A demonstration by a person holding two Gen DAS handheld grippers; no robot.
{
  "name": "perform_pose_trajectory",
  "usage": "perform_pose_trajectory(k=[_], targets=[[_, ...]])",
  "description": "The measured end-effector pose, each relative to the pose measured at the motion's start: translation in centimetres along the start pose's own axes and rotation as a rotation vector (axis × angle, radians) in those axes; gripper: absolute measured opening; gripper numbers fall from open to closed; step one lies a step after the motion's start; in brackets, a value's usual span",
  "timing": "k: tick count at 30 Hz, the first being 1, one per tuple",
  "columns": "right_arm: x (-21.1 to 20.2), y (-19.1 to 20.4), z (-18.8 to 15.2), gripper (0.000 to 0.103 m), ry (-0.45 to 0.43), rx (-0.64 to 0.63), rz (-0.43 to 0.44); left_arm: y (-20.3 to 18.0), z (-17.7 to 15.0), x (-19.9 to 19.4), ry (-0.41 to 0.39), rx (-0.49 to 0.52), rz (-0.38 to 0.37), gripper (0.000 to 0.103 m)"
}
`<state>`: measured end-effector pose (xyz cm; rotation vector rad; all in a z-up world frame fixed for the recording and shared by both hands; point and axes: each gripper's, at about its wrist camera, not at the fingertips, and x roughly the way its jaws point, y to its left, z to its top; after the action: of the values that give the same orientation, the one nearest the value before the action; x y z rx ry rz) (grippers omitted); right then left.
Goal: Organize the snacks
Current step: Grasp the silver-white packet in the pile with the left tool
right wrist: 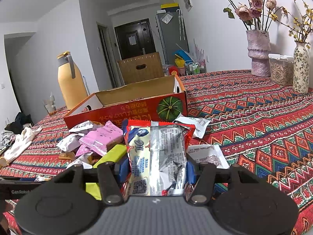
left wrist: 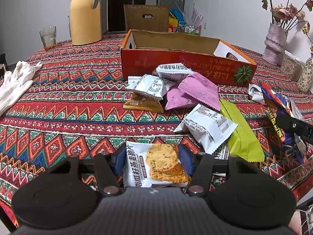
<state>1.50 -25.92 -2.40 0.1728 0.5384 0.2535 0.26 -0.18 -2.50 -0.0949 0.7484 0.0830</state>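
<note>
Oat-crisp packet (left wrist: 156, 166) in left claw (left wrist: 152, 159), red-silver packet (right wrist: 158, 156) in right claw (right wrist: 157, 168)

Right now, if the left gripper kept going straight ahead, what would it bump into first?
Probably the snack pile. The left gripper, shut on a cracker pack, points across bare tablecloth at that pile, with the red box behind. Depth is hard to judge.

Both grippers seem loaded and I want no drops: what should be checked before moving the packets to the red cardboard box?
1. Left gripper shut on white oat-crisp packet: ok.
2. Right gripper shut on red-edged silver foil packet: ok.
3. Red cardboard box open on top: ok.
4. Room inside box: cannot tell, floor mostly hidden.
5. Loose packets piled before the box, pink packet among them: not ok, lift over.
</note>
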Motion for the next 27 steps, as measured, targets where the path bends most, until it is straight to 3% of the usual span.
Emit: perform_pose_trajectory(k=[5, 7, 8, 9, 15, 22, 25, 27], targets=[[0.0, 0.0, 0.0, 0.055, 0.000, 0.000, 0.000, 0.3, 0.5, -0.2, -0.012, -0.011, -0.004, 0.051], [0.0, 0.0, 0.0, 0.055, 0.002, 0.001, -0.001, 0.4, 0.6, -0.2, -0.006, -0.018, 0.001, 0.063], [0.0, 0.0, -0.1, 0.055, 0.002, 0.001, -0.001, 0.5, 0.5, -0.2, -0.006, -0.021, 0.007, 0.078], [0.1, 0.0, -0.1, 0.055, 0.002, 0.001, -0.001, 0.6, 0.5, -0.3, -0.012, -0.022, 0.015, 0.085], [0.0, 0.0, -0.2, 0.055, 0.001, 0.001, -0.002, 0.4, -0.7, -0.9, 0.004, 0.031, 0.003, 0.097], [0.2, -0.1, -0.3, 0.055, 0.006, 0.003, -0.003, -0.7, -1.8, -0.2, 0.030, 0.084, -0.010, 0.095], [0.3, -0.2, -0.4, 0.055, 0.007, 0.005, -0.004, -1.0, -2.4, -0.2, 0.004, 0.105, -0.011, 0.085], [0.4, -0.2, -0.3, 0.055, 0.010, 0.006, -0.006, -1.2, -2.5, -0.4, -0.010, 0.118, -0.033, 0.071]])
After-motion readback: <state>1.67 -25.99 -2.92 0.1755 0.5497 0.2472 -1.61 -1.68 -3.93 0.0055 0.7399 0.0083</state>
